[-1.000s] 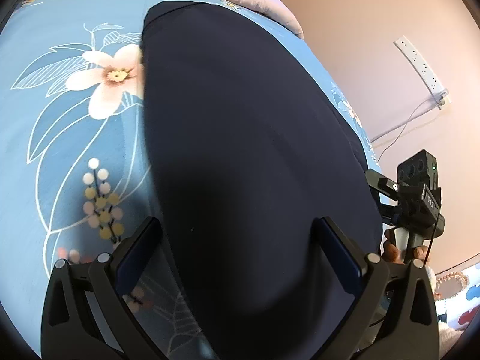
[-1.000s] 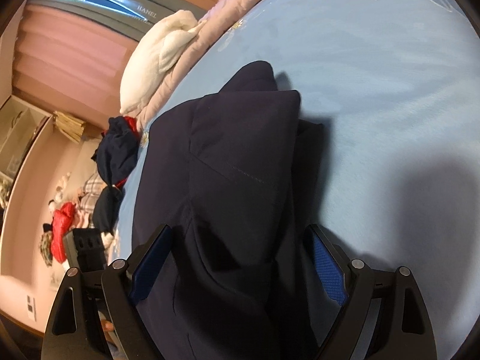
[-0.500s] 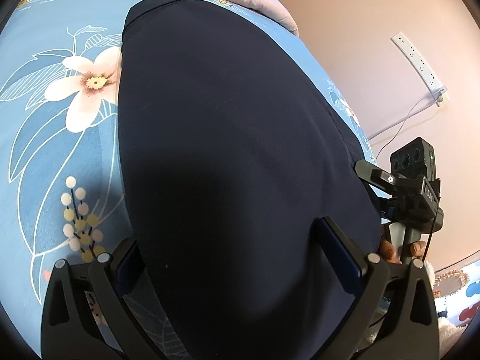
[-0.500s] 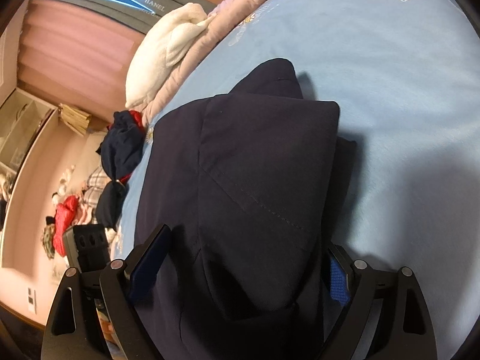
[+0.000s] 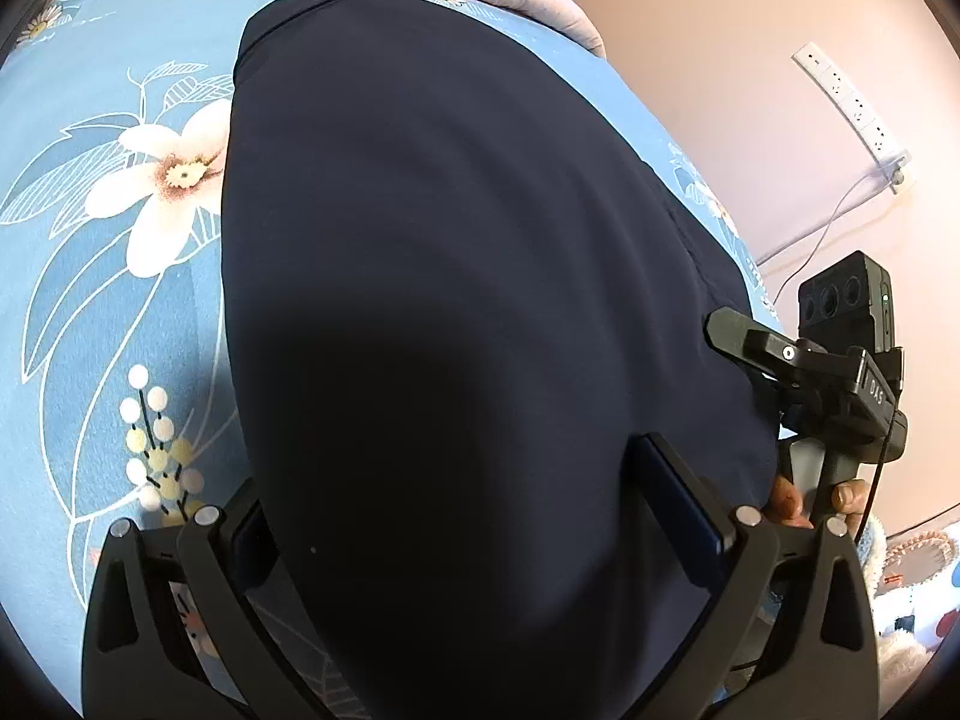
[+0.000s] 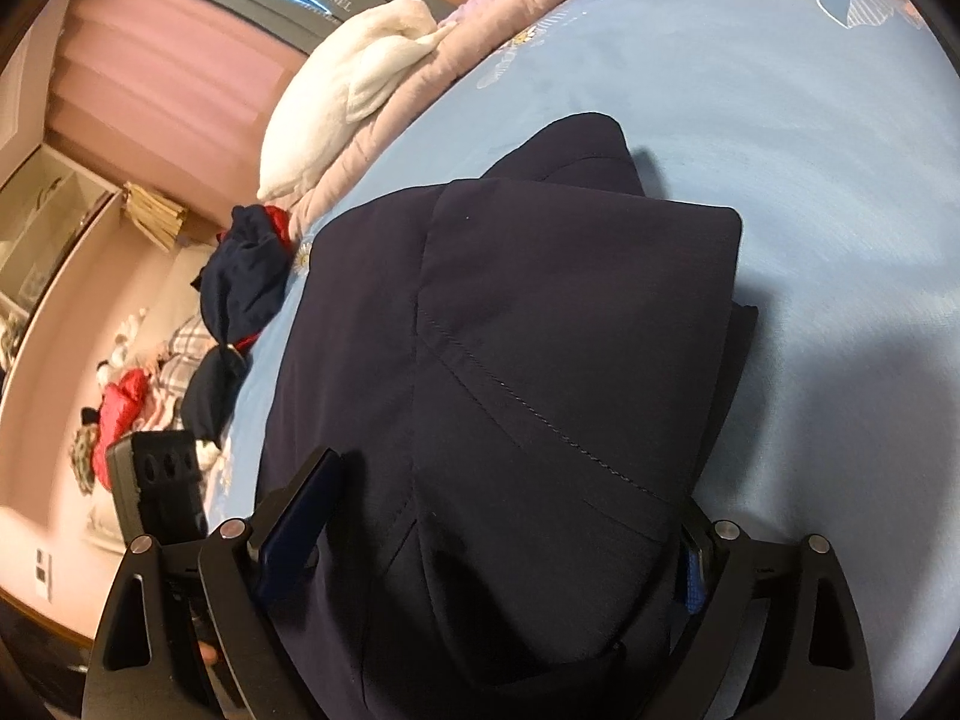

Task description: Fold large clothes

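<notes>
The navy garment [image 5: 456,300] lies folded into a thick stack on the blue floral bedsheet [image 5: 90,276], filling both views from centre down to 6 o'clock; in the right wrist view its stitched top panel [image 6: 576,360] overlaps lower layers. The left gripper [image 5: 480,516] and right gripper [image 6: 504,516] each straddle the near edge with fingers spread wide, gripping nothing. To fold well, I judge both should reach under all layers evenly before closing, or the lower layers could slip. At 10 o'clock, a white pillow [image 6: 354,90] lies well apart.
</notes>
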{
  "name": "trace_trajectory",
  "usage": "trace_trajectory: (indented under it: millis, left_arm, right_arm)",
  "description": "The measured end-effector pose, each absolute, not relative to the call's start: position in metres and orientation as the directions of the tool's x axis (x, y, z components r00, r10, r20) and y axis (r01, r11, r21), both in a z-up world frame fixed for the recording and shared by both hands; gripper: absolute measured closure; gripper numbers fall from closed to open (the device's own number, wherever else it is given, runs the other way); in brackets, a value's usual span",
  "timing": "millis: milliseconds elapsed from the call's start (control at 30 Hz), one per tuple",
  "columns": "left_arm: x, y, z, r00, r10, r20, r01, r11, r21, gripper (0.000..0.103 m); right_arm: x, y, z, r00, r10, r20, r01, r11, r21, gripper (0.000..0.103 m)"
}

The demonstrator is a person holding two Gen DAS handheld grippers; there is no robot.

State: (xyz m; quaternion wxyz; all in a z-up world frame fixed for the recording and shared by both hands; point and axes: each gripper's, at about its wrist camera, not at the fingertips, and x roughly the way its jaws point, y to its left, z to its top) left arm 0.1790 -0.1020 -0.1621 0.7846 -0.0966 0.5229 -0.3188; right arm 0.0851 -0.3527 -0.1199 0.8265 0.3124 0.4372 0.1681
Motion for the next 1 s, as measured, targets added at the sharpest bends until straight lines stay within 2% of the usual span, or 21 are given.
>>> trace_trajectory:
  millis: [667,867,1000]
  left_arm:
    - [0.182,-0.116,-0.165,0.272,-0.571,-0.775,0.418,0.795,-0.439,0.0]
    - [0.183,-0.124,-0.167,0.283,-0.559,-0.78,0.422,0.803,-0.422,0.0]
    - [0.184,-0.128,-0.168,0.289,-0.548,-0.785,0.432,0.807,-0.403,0.0]
  right_arm:
    - [0.085,-0.347,-0.119,0.583,0.521,-0.624,-0.03,0.781,0.624,0.012]
    - [0.084,-0.342,-0.116,0.593,0.509,-0.624,-0.049,0.796,0.603,0.024]
    - [0.081,-0.336,-0.11,0.613,0.481,-0.627,-0.072,0.824,0.561,0.036]
